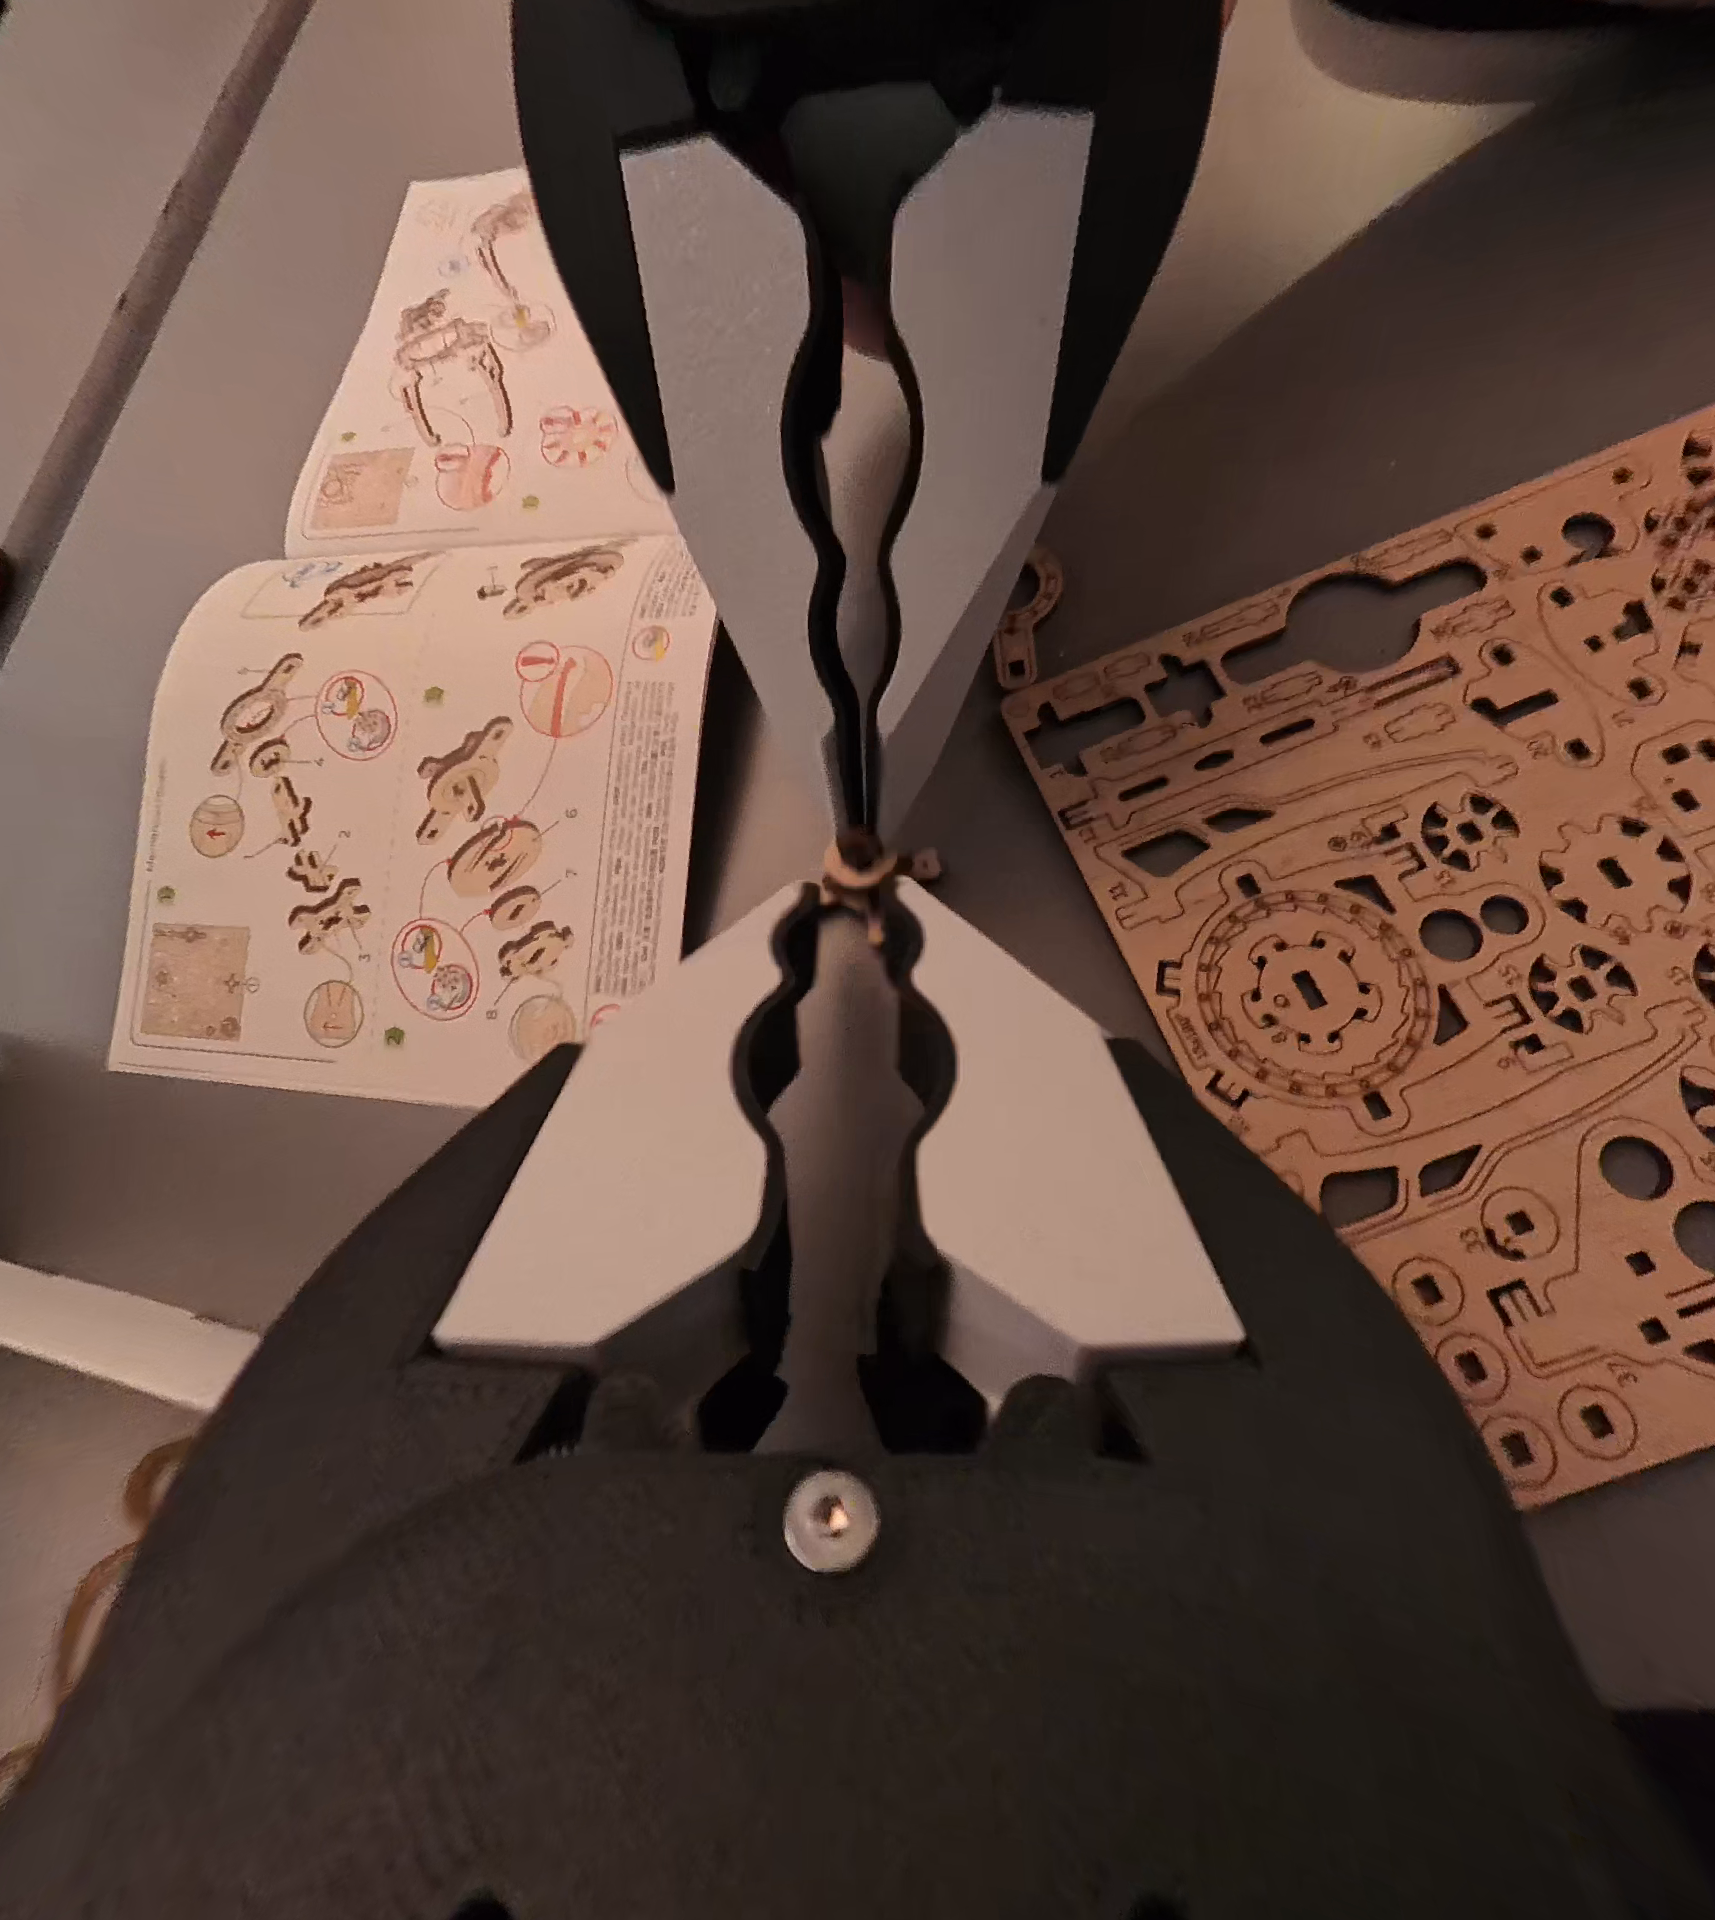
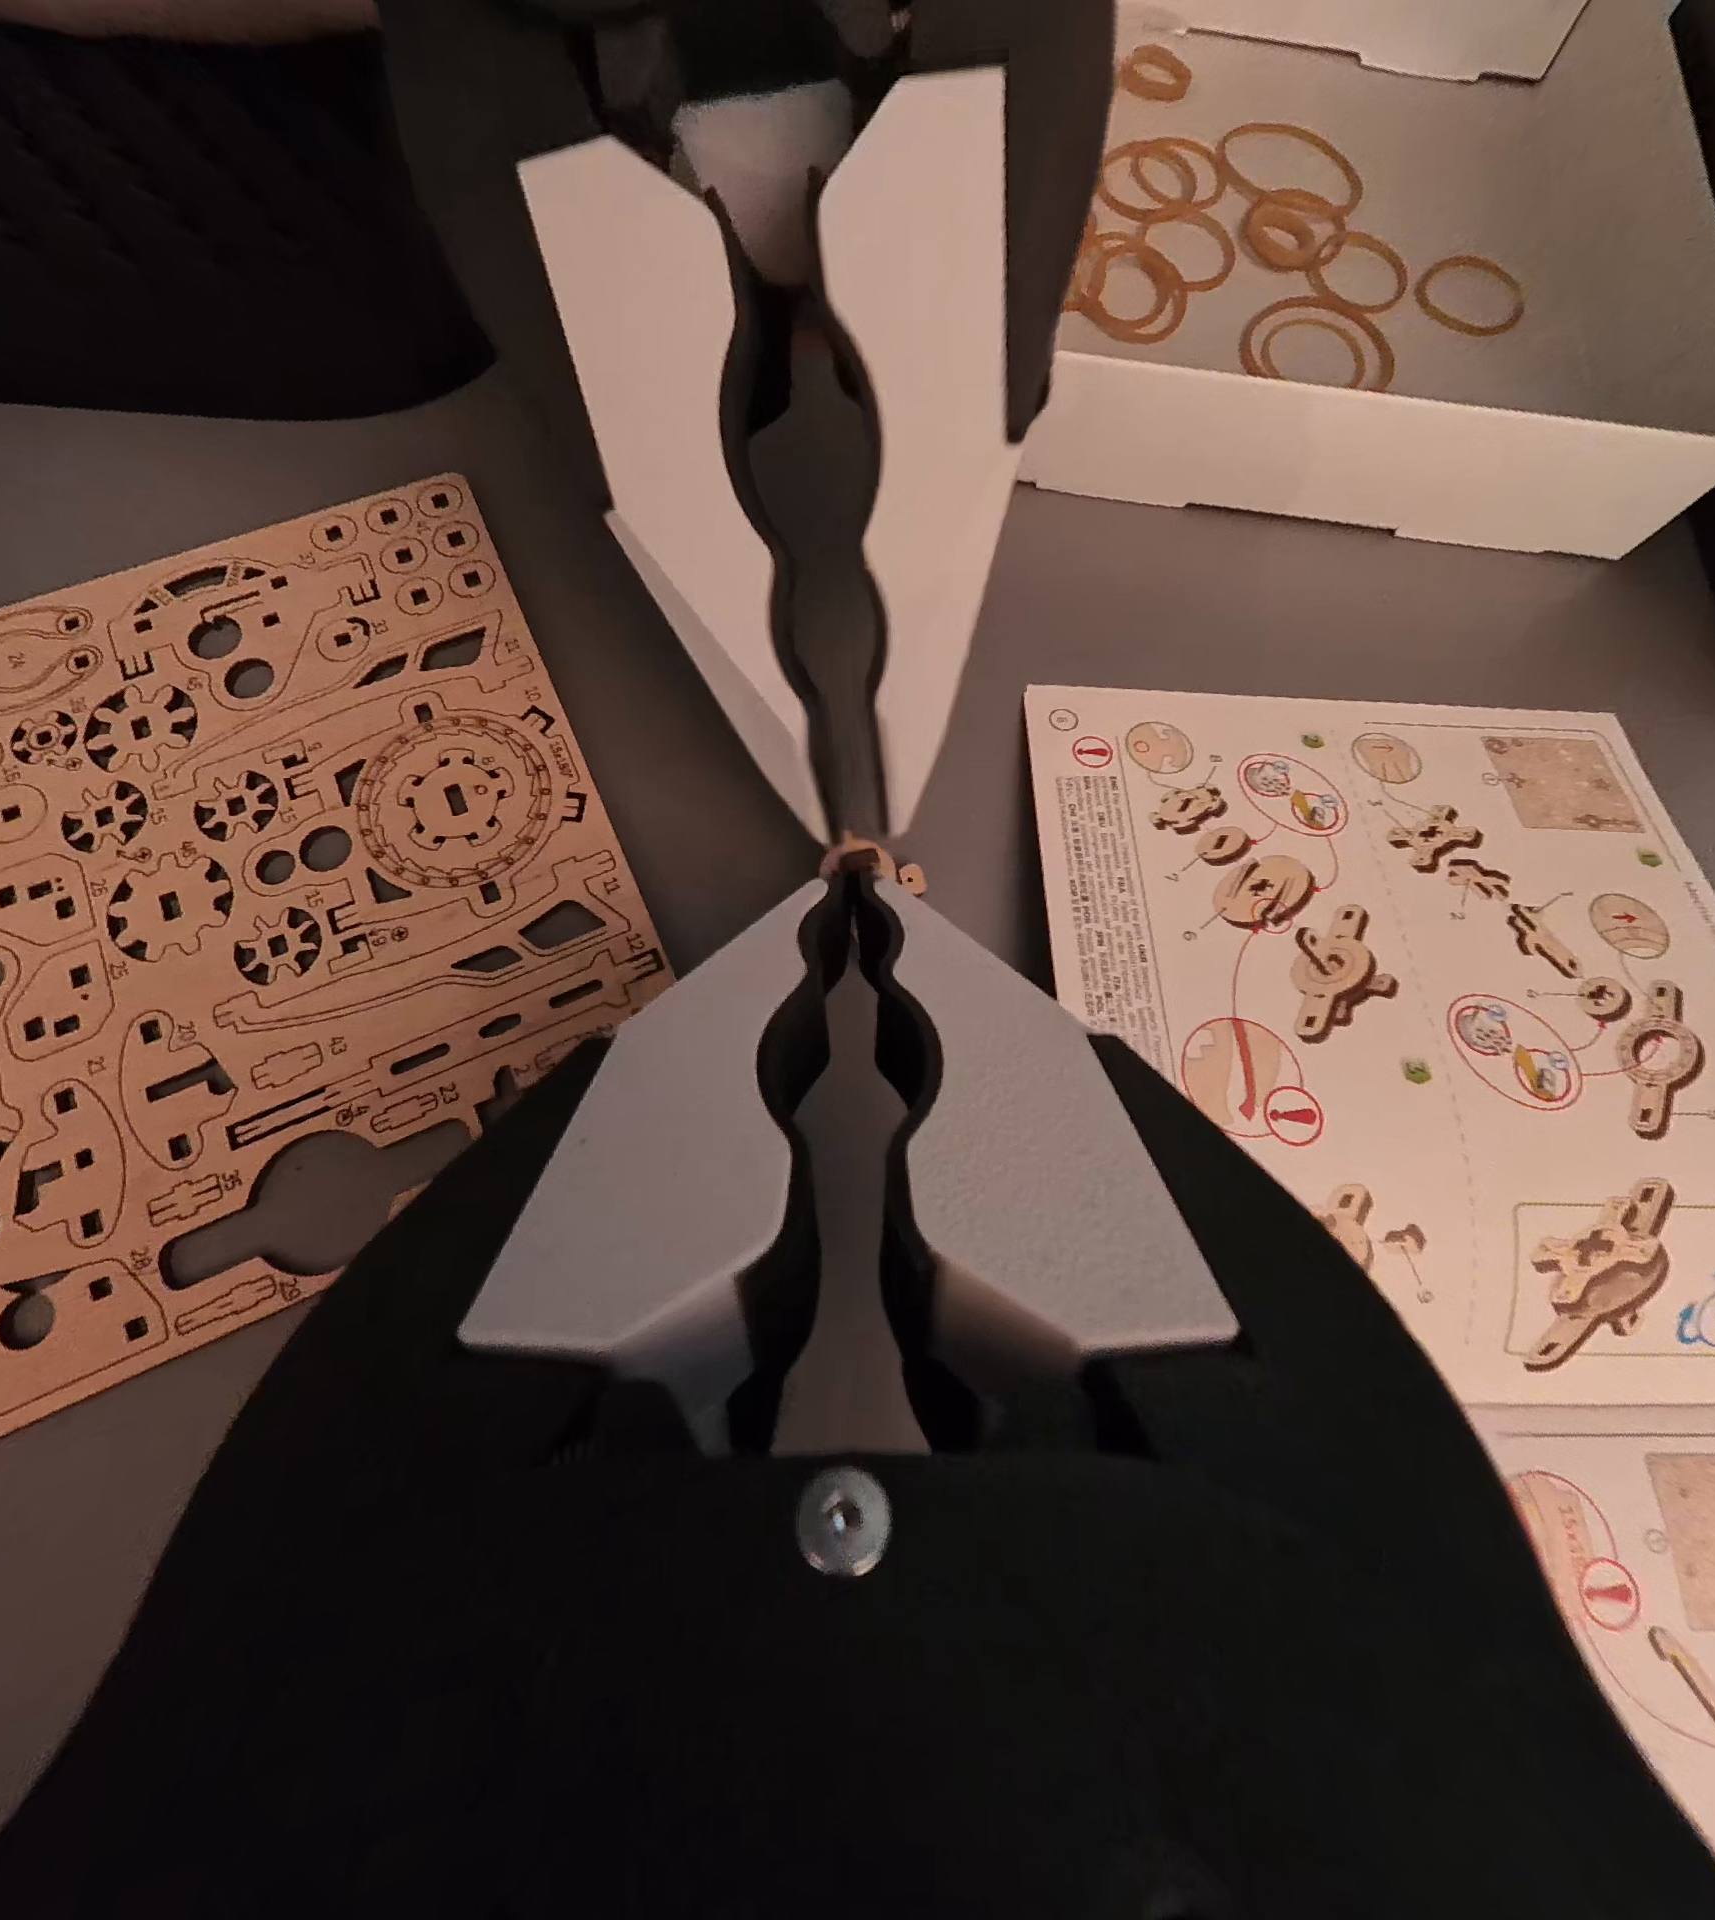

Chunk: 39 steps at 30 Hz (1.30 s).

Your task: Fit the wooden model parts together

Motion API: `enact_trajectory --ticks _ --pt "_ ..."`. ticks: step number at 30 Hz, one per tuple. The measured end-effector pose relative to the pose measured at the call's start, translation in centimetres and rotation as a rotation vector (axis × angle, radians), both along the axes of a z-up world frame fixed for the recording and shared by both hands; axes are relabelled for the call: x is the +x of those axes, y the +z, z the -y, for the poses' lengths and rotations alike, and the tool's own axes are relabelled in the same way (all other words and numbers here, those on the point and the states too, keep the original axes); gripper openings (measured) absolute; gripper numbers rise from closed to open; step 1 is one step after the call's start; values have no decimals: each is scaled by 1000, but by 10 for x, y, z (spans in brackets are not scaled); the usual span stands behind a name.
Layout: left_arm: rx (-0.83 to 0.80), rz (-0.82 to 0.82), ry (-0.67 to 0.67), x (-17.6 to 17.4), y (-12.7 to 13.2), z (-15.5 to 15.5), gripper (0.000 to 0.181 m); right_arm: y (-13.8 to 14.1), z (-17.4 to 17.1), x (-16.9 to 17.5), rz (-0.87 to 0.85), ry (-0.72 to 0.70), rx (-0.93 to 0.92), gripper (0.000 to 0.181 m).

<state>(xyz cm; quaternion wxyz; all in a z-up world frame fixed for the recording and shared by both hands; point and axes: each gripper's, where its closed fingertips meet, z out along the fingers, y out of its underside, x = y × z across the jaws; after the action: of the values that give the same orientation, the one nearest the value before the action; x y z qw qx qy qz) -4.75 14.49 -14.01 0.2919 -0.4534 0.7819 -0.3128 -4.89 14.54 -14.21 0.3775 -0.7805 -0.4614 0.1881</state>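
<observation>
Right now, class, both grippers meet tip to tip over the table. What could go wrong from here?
1. The small wooden assembly is pinched only at the very tips of the left gripper and right gripper; a slight twist could snap it or flick it loose.
2. If dropped, it could land on the cut-out wooden sheet and be hard to spot among similar pieces.
3. The fingertips hide the joint in both views, so misalignment may go unnoticed.

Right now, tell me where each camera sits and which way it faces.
Left wrist view: on the left hand-held gripper, looking down its shut fingers at the wooden part; the right hand-held gripper faces it.
Right wrist view: on the right hand-held gripper, looking the opposite way.
Shared: the part, parts sheet, booklet.
</observation>
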Motion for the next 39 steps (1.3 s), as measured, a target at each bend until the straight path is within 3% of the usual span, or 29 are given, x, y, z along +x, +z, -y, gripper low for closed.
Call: enact_trajectory --ticks 4,9,21,32,39 --pt "80 -13 -35 -7 -3 -5 22 1 -2 3 22 -4 43 8" --pt "198 9 -60 -2 -12 -2 22 2 -2 3 -36 -10 26 18" --pt "166 8 -75 -3 -15 1 8 -7 10 1 -19 59 -14 21" --pt "162 15 -72 -2 -15 1 9 -13 7 -4 -8 52 -7 21" --pt "167 17 -70 -2 -14 1 10 -5 5 -5 -100 16 -61 16"
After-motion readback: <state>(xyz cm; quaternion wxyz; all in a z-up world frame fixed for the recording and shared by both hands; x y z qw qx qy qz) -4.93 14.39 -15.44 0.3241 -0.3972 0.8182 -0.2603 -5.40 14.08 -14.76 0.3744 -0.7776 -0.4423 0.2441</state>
